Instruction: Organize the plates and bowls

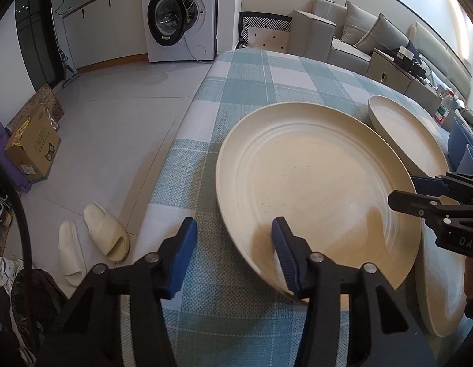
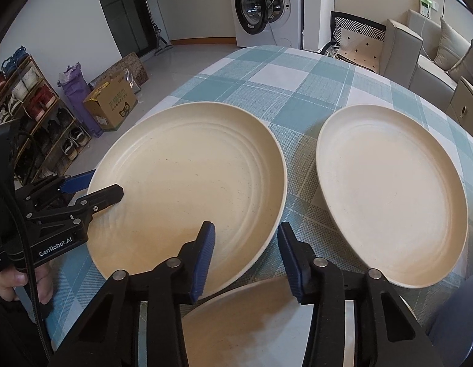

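Desk edges: the desk wears a woven blue-and-white check cloth. Its left edge drops to grey floor tiles. I see bare cloth towards the far edge.
Big plate: the big plate is round and cream, with a matt speckled surface, concentric ridges and a raised rim. It lies near the left edge of the desk.
Left gripper: my left gripper is partly open and straddles the big plate's left rim. One ribbed blue pad is over the cloth outside the rim and the other is over the inside. The outer pad stands clear of the rim, so nothing is gripped.
Right gripper: my right gripper is partly open across the same plate's near right rim, with the rim in the gap. Cloth shows between the rim and the outer pad, so it has no hold.
Second plate: the second plate is the same cream ware. It lies towards the right edge, just beside the big plate, with a strip of cloth between them.
Third plate: the third plate lies at the near edge, and the big plate's near rim overlaps it.
Floor room: pale slippers and a cardboard box lie on the floor off the left edge.
Beyond: a washing machine stands by the far wall, and a grey sofa stands past the far right corner.
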`<state>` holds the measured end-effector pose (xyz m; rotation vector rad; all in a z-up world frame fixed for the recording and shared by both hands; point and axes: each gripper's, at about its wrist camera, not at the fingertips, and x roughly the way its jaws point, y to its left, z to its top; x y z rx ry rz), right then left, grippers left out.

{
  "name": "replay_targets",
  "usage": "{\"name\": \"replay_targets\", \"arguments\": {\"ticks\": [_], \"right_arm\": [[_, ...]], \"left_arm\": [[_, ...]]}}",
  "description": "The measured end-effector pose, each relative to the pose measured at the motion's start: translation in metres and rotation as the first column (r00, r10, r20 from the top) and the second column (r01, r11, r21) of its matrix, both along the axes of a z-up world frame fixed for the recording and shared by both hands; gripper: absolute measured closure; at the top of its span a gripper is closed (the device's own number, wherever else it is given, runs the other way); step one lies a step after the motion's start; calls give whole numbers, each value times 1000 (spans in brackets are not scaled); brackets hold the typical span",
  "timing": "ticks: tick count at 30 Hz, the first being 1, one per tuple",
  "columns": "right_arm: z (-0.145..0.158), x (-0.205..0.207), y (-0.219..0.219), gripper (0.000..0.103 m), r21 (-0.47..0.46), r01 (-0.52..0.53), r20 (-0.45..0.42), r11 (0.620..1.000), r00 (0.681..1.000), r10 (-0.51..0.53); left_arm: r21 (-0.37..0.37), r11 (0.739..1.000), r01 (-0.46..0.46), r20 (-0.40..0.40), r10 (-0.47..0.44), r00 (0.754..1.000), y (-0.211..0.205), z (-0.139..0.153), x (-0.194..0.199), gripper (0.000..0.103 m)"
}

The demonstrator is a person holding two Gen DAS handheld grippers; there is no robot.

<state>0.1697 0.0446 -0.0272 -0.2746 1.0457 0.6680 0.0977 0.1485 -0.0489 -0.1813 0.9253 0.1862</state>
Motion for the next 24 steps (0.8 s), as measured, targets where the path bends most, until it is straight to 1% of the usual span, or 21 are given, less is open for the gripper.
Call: {"name": "replay_targets", "arguments": {"ticks": [1, 5, 7, 12, 24], "right_arm": [[0, 0, 0, 65, -1, 0, 0, 1000, 1000, 0], [0, 0, 1, 68, -9, 6, 11, 1000, 1000, -5], [1, 0, 0, 70, -14, 7, 16, 1000, 1000, -7], [3, -2, -1, 71, -21, 7, 31, 1000, 999, -6], [5, -7, 1, 71, -41, 2, 72, 999, 997, 1]], "left_arm": [[-2, 1000, 4, 2, -4, 1000, 0, 0, 0, 57], [-4, 1000, 19, 6, -19, 1000, -3, 1, -1, 64], [-5, 1000, 24, 7, -24, 1000, -4, 1, -1, 66], [-13, 999, 38, 10, -38, 999, -7, 1, 0, 72], [-9, 999, 37, 15, -37, 999, -8, 2, 0, 72]]}}
